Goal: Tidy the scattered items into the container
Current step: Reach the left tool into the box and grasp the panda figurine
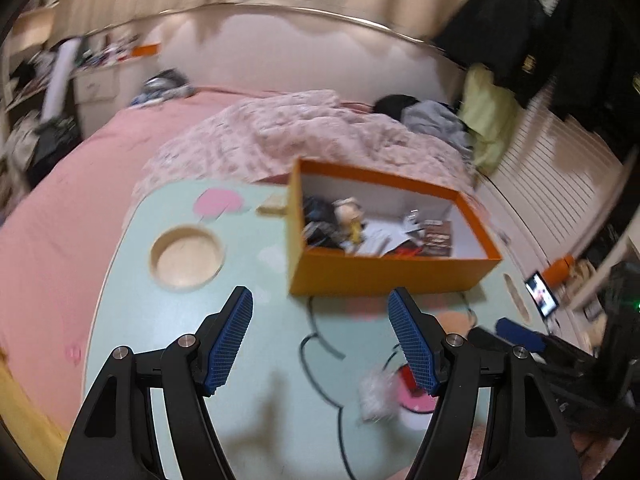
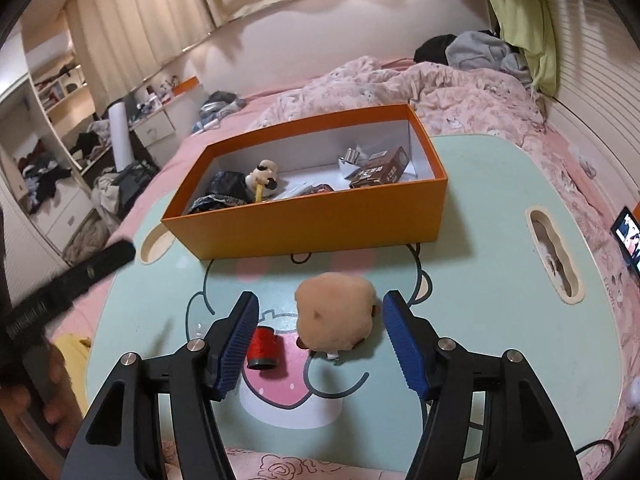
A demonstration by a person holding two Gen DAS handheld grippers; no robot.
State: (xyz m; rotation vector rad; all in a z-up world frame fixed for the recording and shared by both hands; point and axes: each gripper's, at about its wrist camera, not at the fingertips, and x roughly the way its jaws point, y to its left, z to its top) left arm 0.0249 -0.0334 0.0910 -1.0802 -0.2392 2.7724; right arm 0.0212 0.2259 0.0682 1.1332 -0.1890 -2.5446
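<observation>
A pink bed (image 2: 168,168) with a rumpled floral quilt (image 2: 420,84) carries a pale green bench (image 2: 480,208) printed with a cartoon figure. At the bench's far side stands an open orange box (image 2: 320,220), already holding a dark bundle, a small doll and a brown packet among papers. In front of the box, on the bench, lies a tan plush toy (image 2: 334,318), and just to its left a red spool of thread (image 2: 262,346) sits touching or nearly touching the left pad. The right hand-held gripper (image 2: 320,336) stands wide, its blue pads either side of the plush without pressing it. The left hand-held gripper (image 1: 320,340) is also spread wide with nothing between its pads; a blurred white fluffy thing (image 1: 378,394), perhaps a pompom, lies beneath it.
</observation>
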